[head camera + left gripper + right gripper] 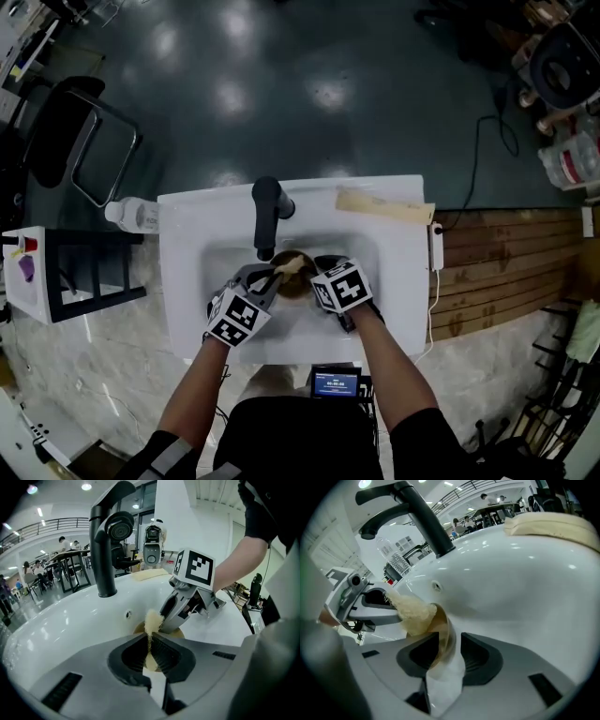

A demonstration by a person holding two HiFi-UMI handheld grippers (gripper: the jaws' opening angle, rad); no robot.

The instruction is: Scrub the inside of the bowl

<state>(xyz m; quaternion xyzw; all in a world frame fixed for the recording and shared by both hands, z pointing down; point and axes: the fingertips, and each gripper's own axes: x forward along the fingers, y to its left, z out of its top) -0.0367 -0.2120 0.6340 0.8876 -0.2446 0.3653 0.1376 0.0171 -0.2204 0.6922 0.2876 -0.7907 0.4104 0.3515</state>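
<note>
Floor: dark and glossy, spreading out behind everything.
Bottle: clear plastic, at the left, just beside the sink.
Sink: white, with a deep basin in its middle.
Tap: black, on the back rim, its spout hanging over the basin.
Left gripper: angled down into the basin; its fingers are almost together, pinching a scrub pad.
Scrub pad: pale yellow and fibrous, sticking out past the fingertips over the bowl.
Bowl: amber and see-through, in the basin below the tap, its rim standing between the fingers of the right gripper.
Right gripper: angled down beside the left one; its fingers stand wide apart, straddling the rim without pressing on it.
Cloth: beige, folded, lying on the sink's right rear rim.
</note>
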